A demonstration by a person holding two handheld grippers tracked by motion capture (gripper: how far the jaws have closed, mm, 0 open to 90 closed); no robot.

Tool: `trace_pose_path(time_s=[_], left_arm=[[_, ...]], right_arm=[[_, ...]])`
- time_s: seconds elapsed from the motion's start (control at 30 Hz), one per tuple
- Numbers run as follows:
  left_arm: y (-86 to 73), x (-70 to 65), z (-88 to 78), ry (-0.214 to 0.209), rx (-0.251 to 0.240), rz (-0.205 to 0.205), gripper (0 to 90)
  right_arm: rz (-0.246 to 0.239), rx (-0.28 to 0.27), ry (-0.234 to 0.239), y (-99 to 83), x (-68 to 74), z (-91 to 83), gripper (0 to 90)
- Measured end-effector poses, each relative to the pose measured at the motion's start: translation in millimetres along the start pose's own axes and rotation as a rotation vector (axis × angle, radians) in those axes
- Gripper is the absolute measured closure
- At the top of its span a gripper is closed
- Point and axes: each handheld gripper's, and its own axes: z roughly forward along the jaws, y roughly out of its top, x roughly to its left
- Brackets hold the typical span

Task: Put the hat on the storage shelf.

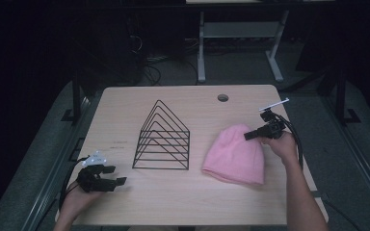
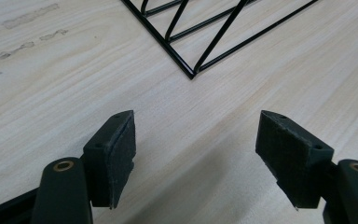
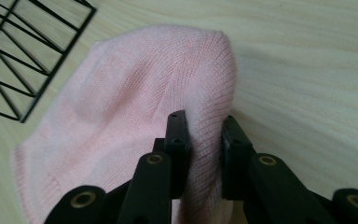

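One pink knitted beanie [image 1: 234, 155] lies flat on the right half of the pale wood-grain table [image 1: 183, 202], its rounded crown toward the far right and its open band toward the near edge. We see the right gripper [image 1: 247, 136] at the crown end; in the right gripper view its two black jaws pinch a raised fold of the pink knit [image 3: 205, 135], the pads pressing the fabric from both sides. No earlier picture is at hand, so we record only the grip as it stands. The rest of the beanie spreads out on the tabletop to the left of the fold in that view.

Just beside the beanie, toward the table's middle, stands a black wire rack of nested triangular frames [image 1: 163, 138], apart from the knit. We note its near corner in the left gripper view [image 2: 192, 74] as well.

The left gripper [image 1: 118, 175] rests near the table's near left corner, well apart from the beanie and near the rack's left side. Its jaws are spread wide, with bare tabletop between the pads [image 2: 116, 154].

A round cable hole [image 1: 223, 97] sits near the table's far edge.
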Motion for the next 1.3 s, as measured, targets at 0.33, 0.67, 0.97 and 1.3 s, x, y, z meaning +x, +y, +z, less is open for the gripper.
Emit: trace_pose_path(time_s=[0.33, 0.67, 0.97, 1.3], left_arm=[[11.5, -2.2, -13.0, -0.036, 0.002, 0.013, 29.3], [29.8, -8.9, -29.0, -0.076, 0.027, 0.064, 29.3], [48.8, -12.1, -45.1, -0.102, 0.013, 0.084, 29.2], [81.1, -24.2, -56.5, -0.183, 0.013, 0.141, 29.1]], right_arm=[[-0.068, -0.052, 0.018, 4.2, 18.6, -28.1, 76.5], [-0.150, -0.110, 0.014, 18.4, 46.4, -71.0, 77.9], [-0.231, -0.131, -0.005, 35.0, 76.0, -100.9, 78.7], [-0.301, -0.183, -0.016, 54.4, 105.5, -131.9, 79.0]])
